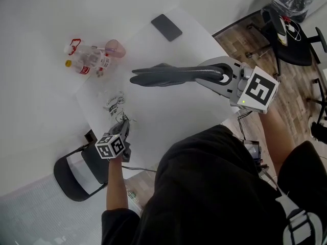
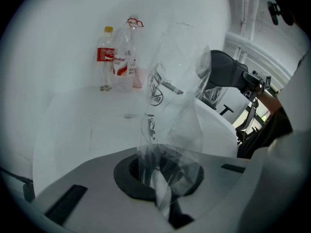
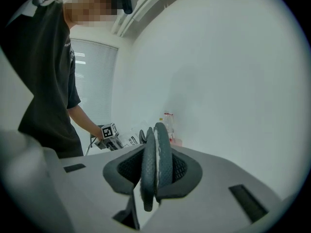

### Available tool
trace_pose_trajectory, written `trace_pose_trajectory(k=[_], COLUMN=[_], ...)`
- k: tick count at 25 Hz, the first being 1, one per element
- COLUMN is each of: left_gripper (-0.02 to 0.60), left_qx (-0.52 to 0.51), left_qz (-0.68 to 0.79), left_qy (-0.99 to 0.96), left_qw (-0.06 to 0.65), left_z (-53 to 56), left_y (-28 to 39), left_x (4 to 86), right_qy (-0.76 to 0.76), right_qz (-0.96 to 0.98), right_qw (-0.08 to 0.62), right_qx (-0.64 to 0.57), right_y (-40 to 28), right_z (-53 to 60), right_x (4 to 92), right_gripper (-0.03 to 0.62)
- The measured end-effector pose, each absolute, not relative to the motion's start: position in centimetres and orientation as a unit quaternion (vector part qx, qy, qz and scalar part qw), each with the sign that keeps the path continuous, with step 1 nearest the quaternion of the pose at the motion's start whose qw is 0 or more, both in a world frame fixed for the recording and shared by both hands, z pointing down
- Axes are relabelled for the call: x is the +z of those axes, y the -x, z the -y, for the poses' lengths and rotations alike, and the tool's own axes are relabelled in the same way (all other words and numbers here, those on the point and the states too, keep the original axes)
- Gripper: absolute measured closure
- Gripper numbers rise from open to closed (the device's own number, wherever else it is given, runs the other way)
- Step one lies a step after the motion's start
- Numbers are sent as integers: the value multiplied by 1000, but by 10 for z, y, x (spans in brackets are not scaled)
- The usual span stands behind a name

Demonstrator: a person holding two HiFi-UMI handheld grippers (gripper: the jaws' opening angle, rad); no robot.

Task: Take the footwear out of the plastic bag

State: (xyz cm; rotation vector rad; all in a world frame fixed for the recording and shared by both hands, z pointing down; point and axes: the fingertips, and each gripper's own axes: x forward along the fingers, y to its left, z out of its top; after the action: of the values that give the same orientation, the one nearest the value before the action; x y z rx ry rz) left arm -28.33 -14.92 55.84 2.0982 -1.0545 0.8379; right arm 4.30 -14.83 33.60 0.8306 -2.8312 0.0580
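Observation:
A pair of dark grey slippers (image 1: 168, 75), pressed sole to sole, sticks out leftward over the white table (image 1: 173, 121), held at the heel end by my right gripper (image 1: 225, 78). In the right gripper view the slippers (image 3: 163, 149) stand on edge, clamped between the jaws of the right gripper (image 3: 154, 174). My left gripper (image 1: 123, 127) is at the table's near left edge, shut on a clear printed plastic bag (image 1: 115, 104). In the left gripper view the bag (image 2: 175, 91) rises limp from the left gripper (image 2: 160, 176), apart from the slippers (image 2: 221, 74).
Two plastic bottles (image 1: 89, 59) and a pink cup (image 1: 116, 47) lie at the table's far left. A dark phone (image 1: 166, 27) rests at the far edge. A chair (image 1: 76, 172) stands beside the left gripper, and an office chair (image 1: 288, 34) at the upper right.

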Motion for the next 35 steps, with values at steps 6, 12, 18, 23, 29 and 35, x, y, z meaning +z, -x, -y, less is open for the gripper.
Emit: trace_pose_trajectory(k=[6, 12, 18, 23, 29, 35], left_gripper=[555, 555, 555, 555, 555, 555], left_qx=[295, 289, 289, 286, 287, 287], left_qz=[432, 465, 454, 446, 441, 434], left_qy=[-786, -776, -785, -787, -789, -797], left_qw=[329, 314, 306, 316, 316, 308], left_z=[149, 148, 141, 136, 136, 136], left_y=[285, 273, 254, 248, 244, 240], left_x=[554, 543, 543, 546, 547, 545], right_qy=[-309, -323, -344, -341, -335, -330], right_qz=[944, 937, 930, 929, 931, 933], right_qw=[112, 126, 127, 135, 139, 144], right_qx=[25, 37, 40, 40, 33, 26], right_y=[-52, -52, -50, -51, -50, -46], right_z=[149, 144, 146, 147, 145, 146], right_x=[355, 379, 389, 391, 389, 389], right_gripper=[514, 516, 516, 516, 516, 516])
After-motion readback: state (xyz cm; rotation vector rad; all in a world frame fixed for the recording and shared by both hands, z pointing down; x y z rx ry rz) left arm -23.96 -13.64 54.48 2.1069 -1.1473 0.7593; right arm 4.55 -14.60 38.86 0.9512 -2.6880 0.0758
